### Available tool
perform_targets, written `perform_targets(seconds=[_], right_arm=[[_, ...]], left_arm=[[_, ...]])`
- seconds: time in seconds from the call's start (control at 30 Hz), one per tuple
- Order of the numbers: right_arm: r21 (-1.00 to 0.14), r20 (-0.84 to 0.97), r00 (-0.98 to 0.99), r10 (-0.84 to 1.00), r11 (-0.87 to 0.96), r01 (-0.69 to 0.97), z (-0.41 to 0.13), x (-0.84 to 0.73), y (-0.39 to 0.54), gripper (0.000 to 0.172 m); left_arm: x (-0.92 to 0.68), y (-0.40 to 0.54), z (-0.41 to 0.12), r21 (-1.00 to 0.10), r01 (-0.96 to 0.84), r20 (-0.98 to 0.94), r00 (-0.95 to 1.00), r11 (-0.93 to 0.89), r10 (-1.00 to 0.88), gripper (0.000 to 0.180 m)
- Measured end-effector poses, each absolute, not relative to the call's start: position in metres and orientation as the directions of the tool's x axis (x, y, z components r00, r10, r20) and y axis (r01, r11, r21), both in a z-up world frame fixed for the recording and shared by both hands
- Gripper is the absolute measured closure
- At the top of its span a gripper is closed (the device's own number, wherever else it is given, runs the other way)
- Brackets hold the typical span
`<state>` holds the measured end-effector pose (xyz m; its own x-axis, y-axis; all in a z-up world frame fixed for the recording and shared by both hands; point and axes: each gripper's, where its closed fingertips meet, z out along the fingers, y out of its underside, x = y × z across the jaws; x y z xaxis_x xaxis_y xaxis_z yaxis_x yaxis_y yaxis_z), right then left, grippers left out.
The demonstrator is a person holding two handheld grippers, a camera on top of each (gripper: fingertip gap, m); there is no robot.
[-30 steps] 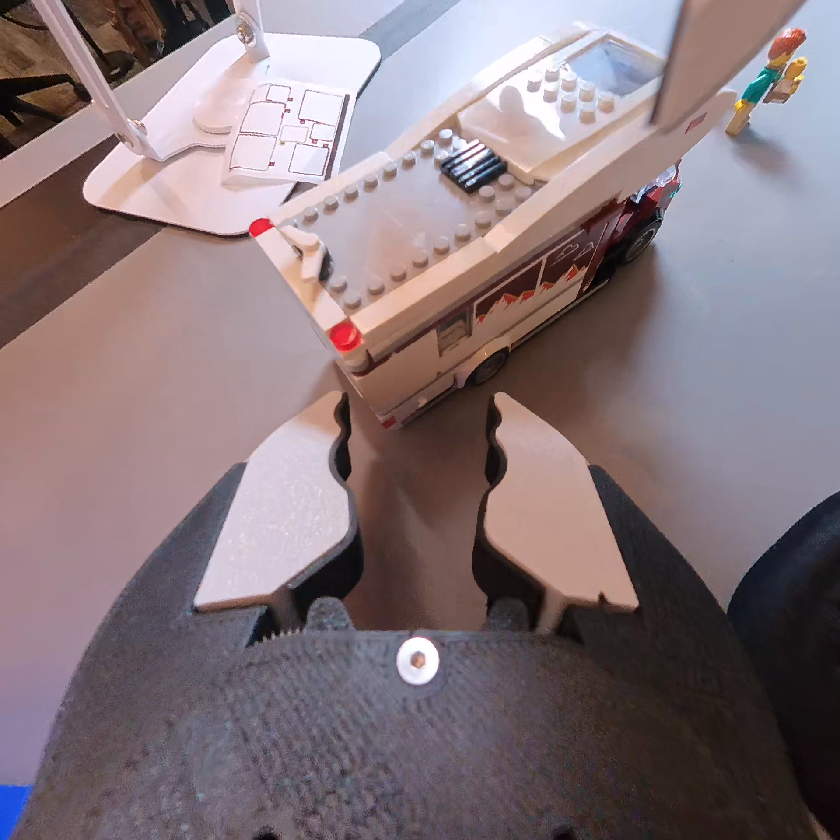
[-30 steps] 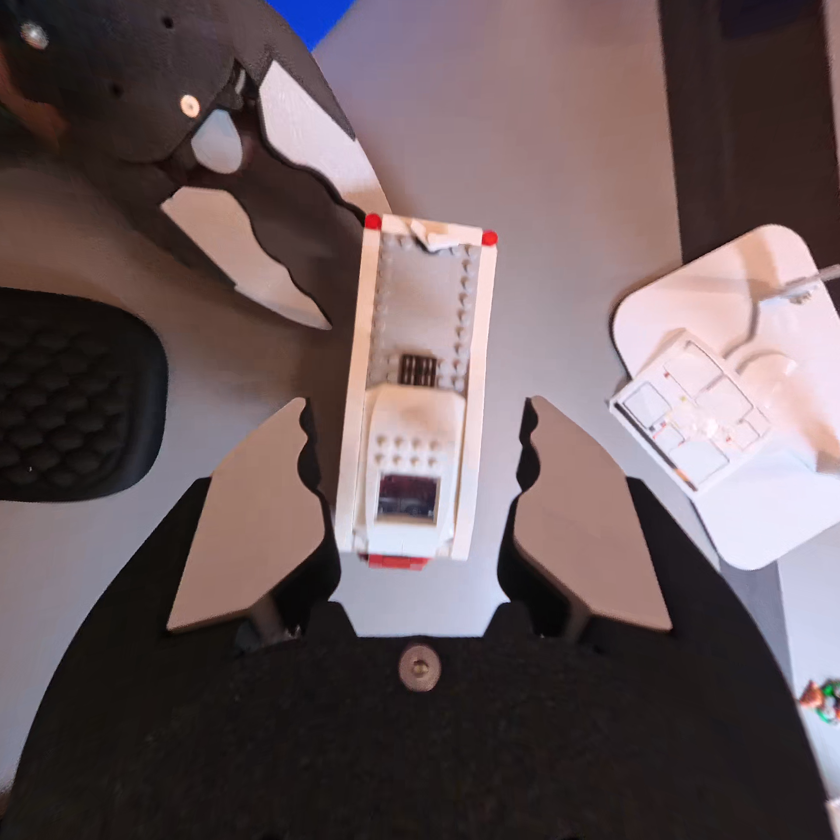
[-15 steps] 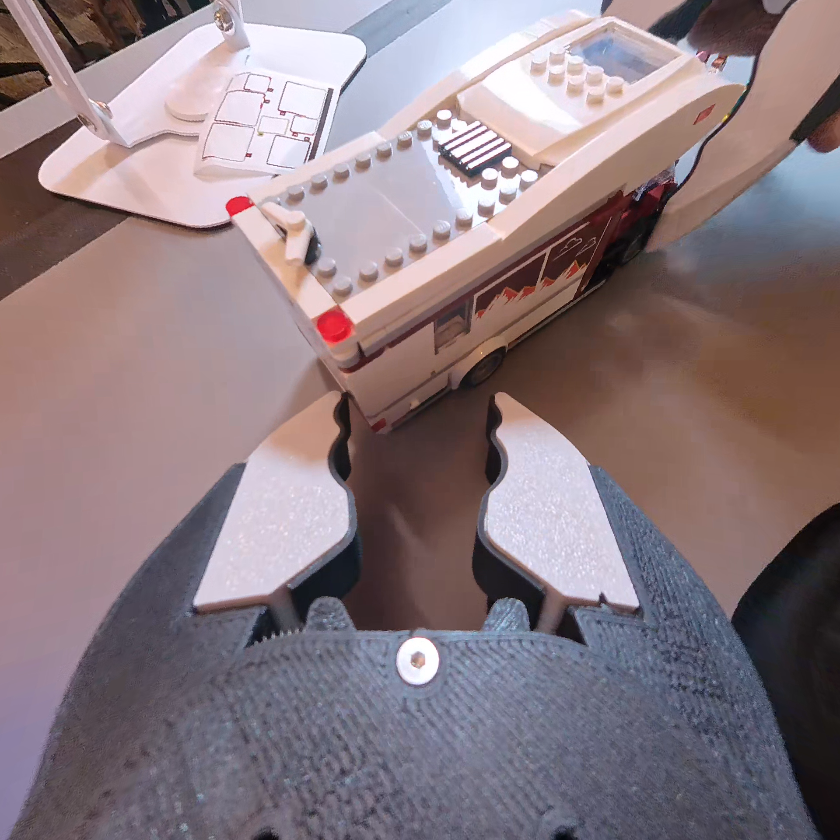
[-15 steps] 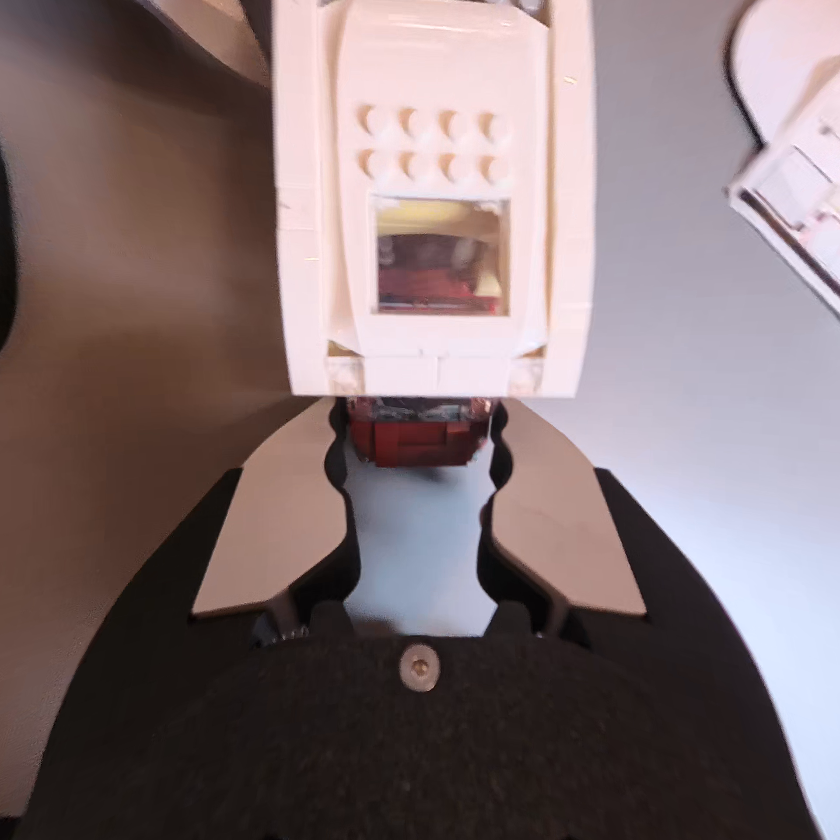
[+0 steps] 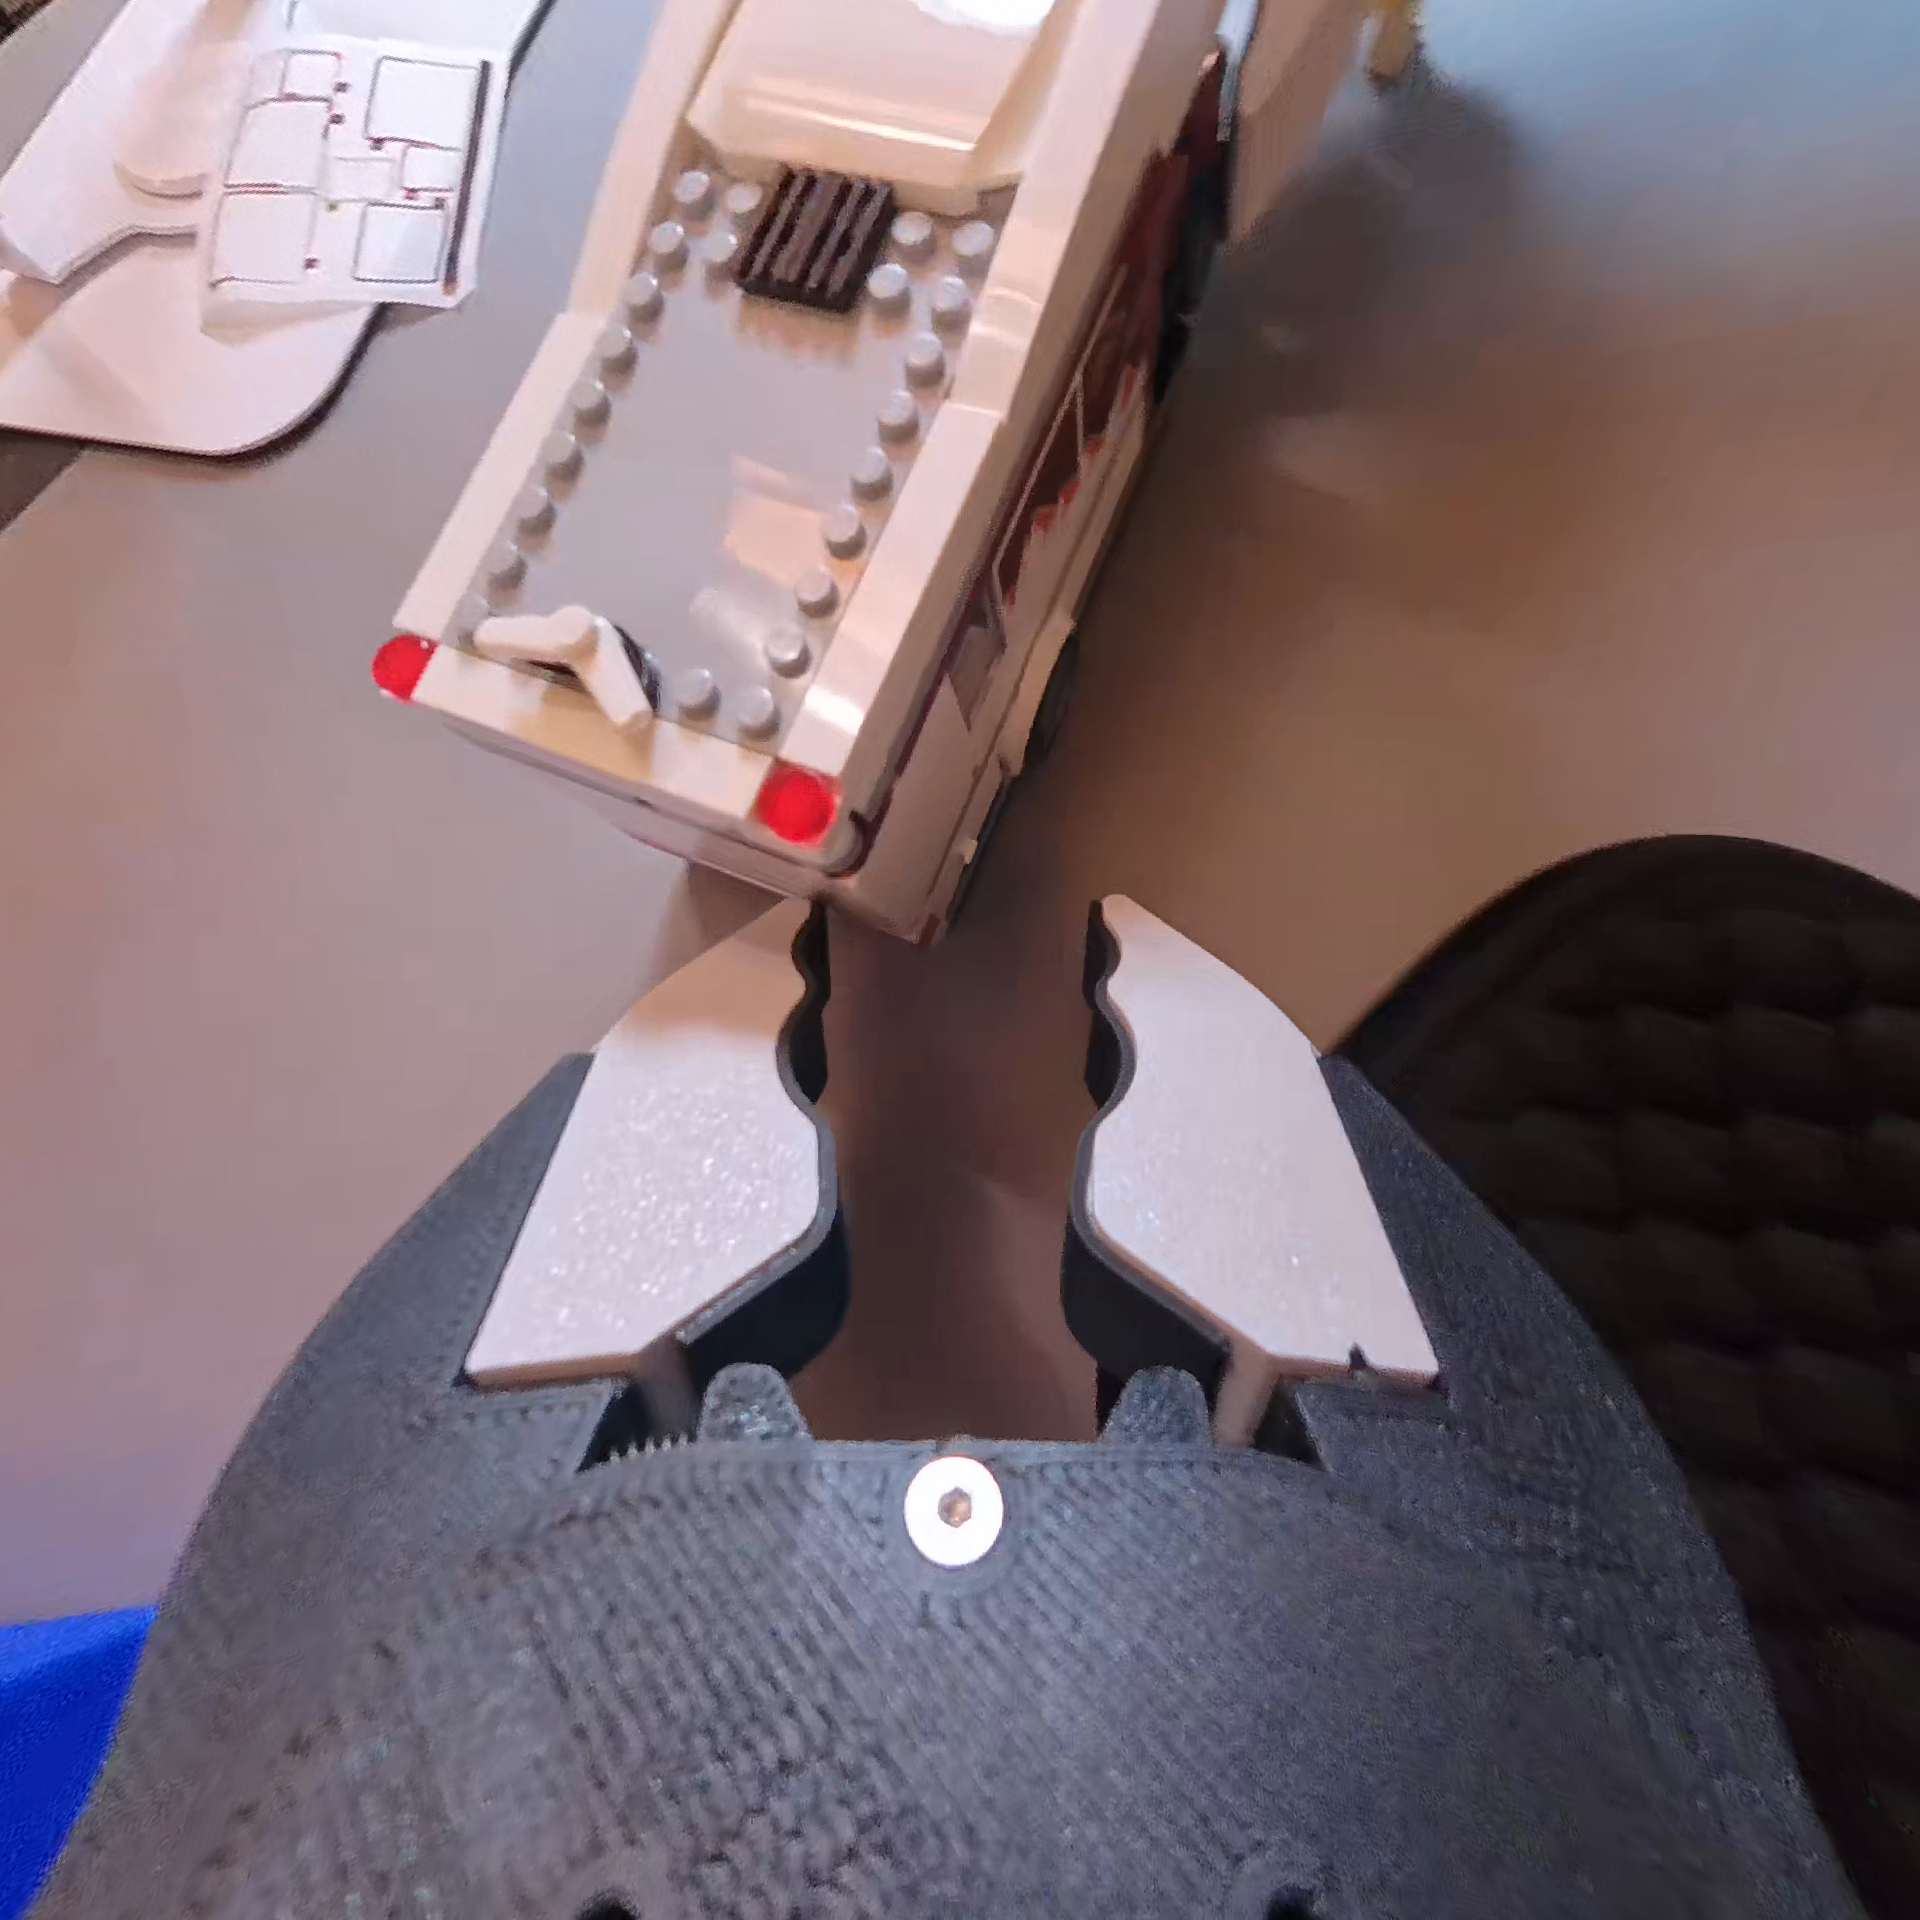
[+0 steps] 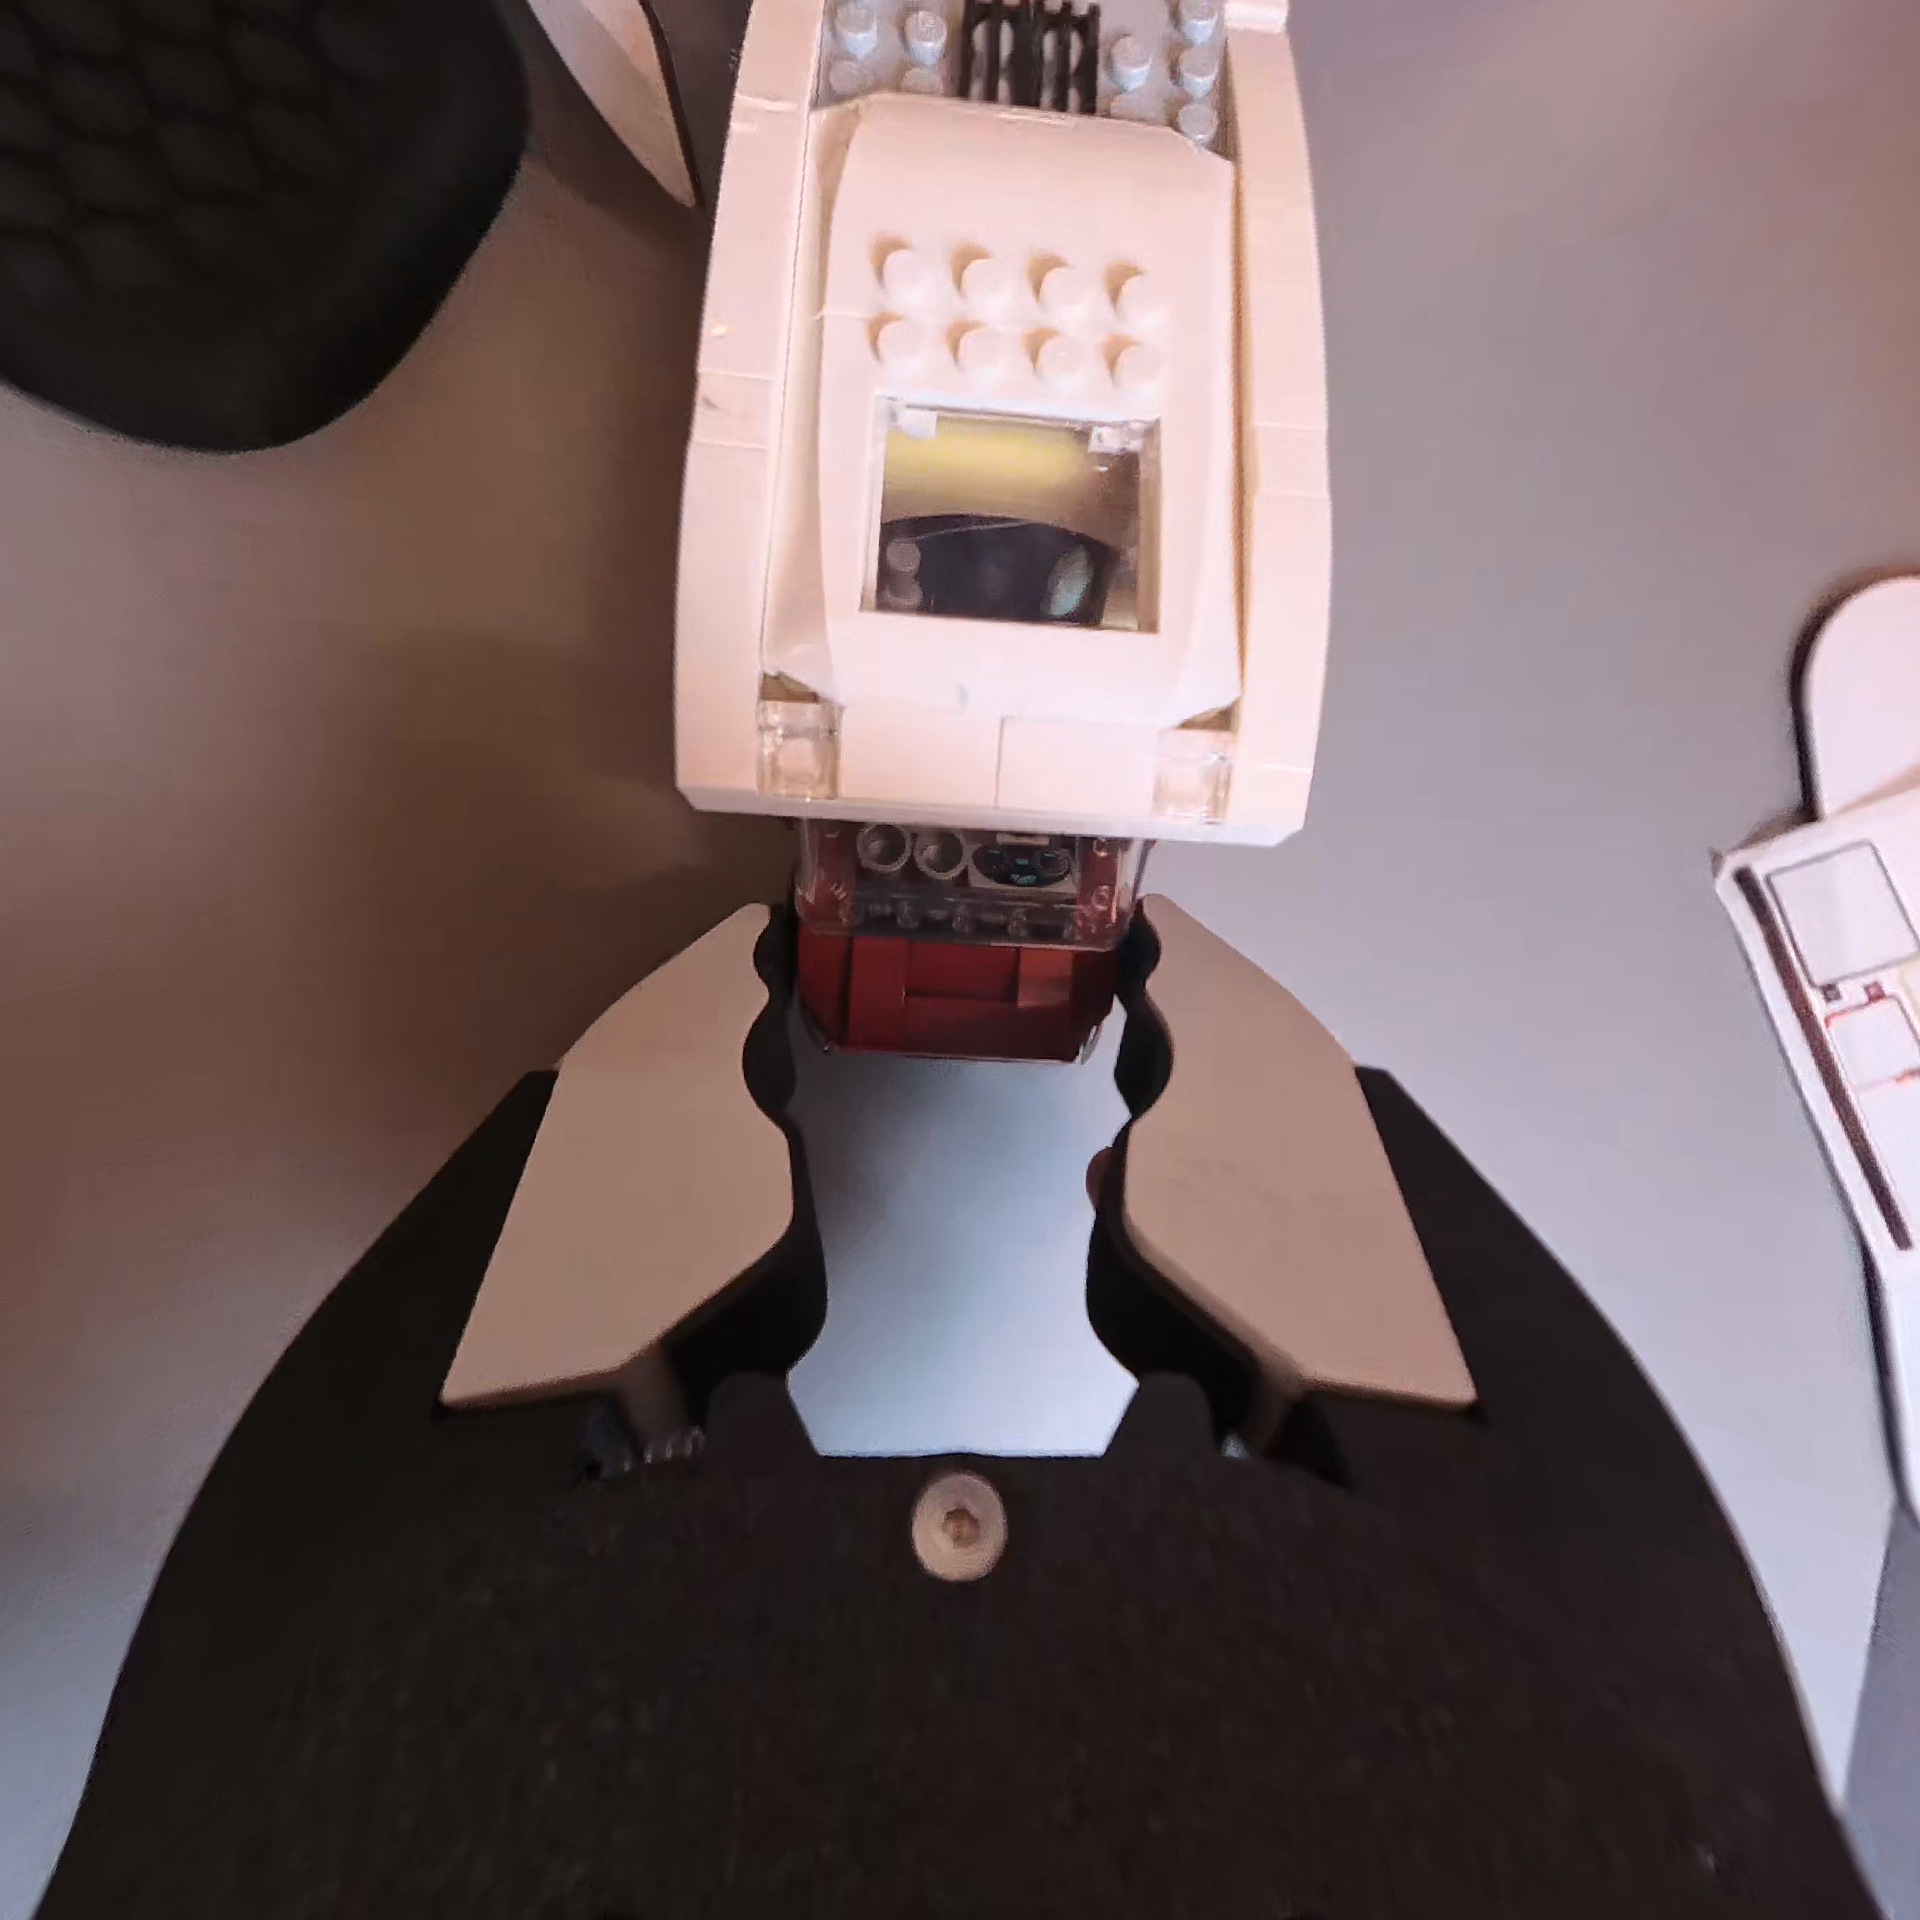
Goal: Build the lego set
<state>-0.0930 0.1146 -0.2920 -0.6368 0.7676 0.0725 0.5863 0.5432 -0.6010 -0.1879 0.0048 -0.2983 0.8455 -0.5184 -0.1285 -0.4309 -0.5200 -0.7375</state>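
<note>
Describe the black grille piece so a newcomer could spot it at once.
Find the white brick-built camper on the grey table. On its studded grey roof panel, near the raised white front section, sits the grille: the only black, slatted piece there.

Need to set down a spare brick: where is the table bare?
Bare table lies left of the toy camper, before the white base, and right of it, beyond the black mesh pad. Crowded: left gripper at its rear, right gripper at its cab.

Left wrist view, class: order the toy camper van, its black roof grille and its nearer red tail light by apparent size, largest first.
1. Toy camper van
2. Black roof grille
3. Nearer red tail light, though its nearness to the camera enlarges it.
</note>
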Motion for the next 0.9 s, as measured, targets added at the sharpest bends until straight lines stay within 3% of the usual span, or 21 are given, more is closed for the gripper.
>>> perform_targets(seconds=[0.23,0.57,0.77,0.9], right_arm=[[-0.502,0.083,-0.759,0.646,0.685,0.528,-0.304,-0.089,0.120,0.111],[-0.462,0.133,-0.663,0.736,0.638,0.616,-0.286,-0.096,0.140,0.106],[-0.484,0.193,-0.605,0.773,0.611,0.626,-0.229,-0.095,0.127,0.099],[-0.317,0.262,-0.662,0.702,0.710,0.628,-0.213,-0.097,0.102,0.095]], left_arm=[[-0.153,-0.019,-0.282,-0.777,-0.421,-0.116,0.827,-0.468,-0.551,0.136],[-0.166,-0.018,-0.274,-0.817,-0.379,-0.072,0.816,-0.435,-0.574,0.134],[-0.192,0.000,-0.276,-0.824,-0.333,0.010,0.800,-0.458,-0.600,0.093],[-0.183,0.009,-0.283,-0.830,-0.340,0.051,0.743,-0.442,-0.668,0.086]])
